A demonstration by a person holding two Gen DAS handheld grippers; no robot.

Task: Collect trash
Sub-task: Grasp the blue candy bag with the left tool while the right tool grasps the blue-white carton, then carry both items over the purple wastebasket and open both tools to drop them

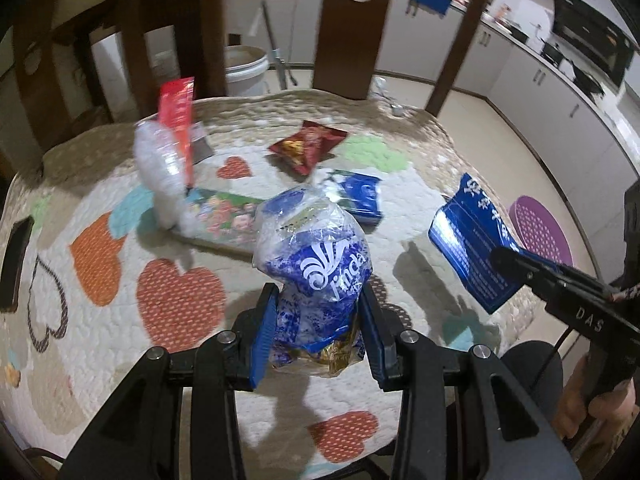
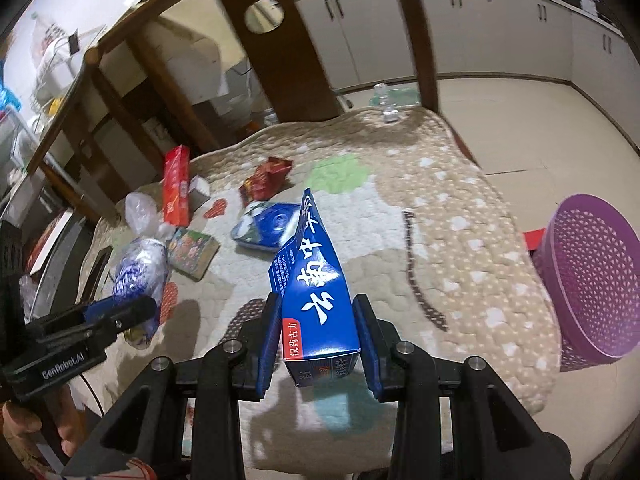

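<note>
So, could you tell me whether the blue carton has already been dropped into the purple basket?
No, the blue carton is clamped in the right gripper, above the table and left of the purple basket.

Your work surface is a table under a quilted cover printed with hearts and pale spots. On it you have a red snack packet near the far side, a small blue packet just in front of that, and a flat box with a cartoon picture to their left. A tall red carton stands upright beside a crumpled clear bag (they look to be touching). A black phone-like slab lies at your left edge.
</note>
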